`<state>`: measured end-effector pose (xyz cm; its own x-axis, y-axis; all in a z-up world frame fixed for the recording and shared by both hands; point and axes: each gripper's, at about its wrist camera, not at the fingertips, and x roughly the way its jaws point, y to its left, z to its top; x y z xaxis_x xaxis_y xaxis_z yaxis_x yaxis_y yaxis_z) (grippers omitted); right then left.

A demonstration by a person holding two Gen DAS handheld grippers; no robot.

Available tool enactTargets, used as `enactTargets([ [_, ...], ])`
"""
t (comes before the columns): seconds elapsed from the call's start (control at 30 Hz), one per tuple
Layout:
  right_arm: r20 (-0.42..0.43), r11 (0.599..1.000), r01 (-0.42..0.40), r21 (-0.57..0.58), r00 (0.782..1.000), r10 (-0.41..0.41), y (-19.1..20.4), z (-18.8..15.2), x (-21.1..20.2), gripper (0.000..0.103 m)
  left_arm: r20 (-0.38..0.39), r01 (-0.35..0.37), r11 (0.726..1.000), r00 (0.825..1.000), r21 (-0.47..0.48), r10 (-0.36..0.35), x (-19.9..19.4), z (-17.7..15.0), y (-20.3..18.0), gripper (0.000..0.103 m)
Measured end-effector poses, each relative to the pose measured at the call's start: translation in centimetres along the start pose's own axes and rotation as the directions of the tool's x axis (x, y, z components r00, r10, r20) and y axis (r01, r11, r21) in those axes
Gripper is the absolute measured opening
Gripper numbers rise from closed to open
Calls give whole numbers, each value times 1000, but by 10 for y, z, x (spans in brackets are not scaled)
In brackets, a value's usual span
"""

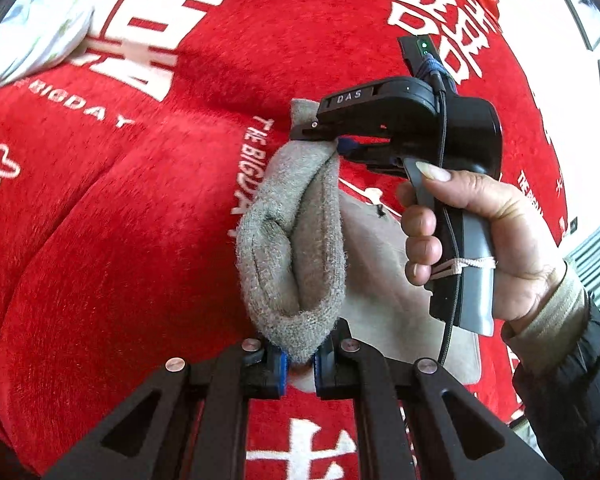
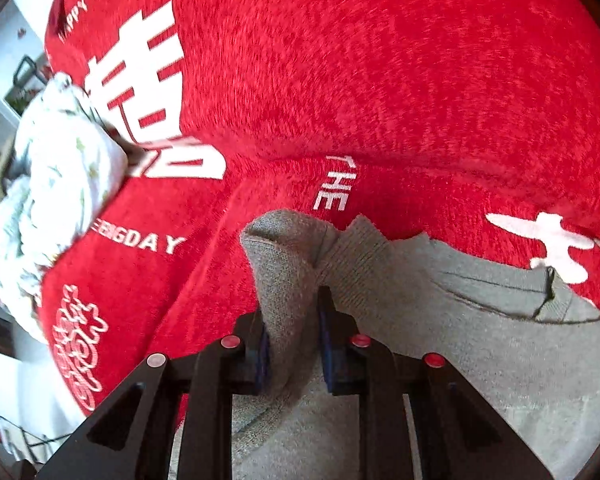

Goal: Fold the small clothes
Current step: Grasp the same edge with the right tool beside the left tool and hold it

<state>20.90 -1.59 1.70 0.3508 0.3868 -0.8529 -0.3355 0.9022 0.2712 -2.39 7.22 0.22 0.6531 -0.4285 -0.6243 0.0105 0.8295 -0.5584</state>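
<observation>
Left claw (image 1: 300,364) pinching the near end of the grey sock (image 1: 296,240), pads pressed tight on it. Right claw (image 2: 294,354) clamping the sock's other end. Sock hanging stretched between both, just above the red blanket (image 1: 120,220); patterned white cloth (image 2: 60,184) lying well apart.

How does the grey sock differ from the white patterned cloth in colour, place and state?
The grey sock is plain grey; the white patterned cloth is white with small prints. The sock is pinched by the left gripper and the right gripper; the cloth lies untouched, bunched at the edge of the red blanket. Both are soft fabric.
</observation>
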Motion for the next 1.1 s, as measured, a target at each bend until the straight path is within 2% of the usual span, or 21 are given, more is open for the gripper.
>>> enactTargets([
  [0.23, 27, 998, -44, 46, 999, 43, -25, 0, -29, 22, -24, -46, 996, 999, 82, 49, 4, 1, -35, 10],
  [0.6, 52, 996, -76, 55, 996, 73, -56, -5, -66, 22, -41, -123, 970, 990, 210, 135, 15, -4, -87, 10],
  [1.1, 67, 974, -187, 128, 982, 179, -118, -16, -98, 22, -57, -122, 934, 987, 336, 149, 29, -19, -138, 10],
])
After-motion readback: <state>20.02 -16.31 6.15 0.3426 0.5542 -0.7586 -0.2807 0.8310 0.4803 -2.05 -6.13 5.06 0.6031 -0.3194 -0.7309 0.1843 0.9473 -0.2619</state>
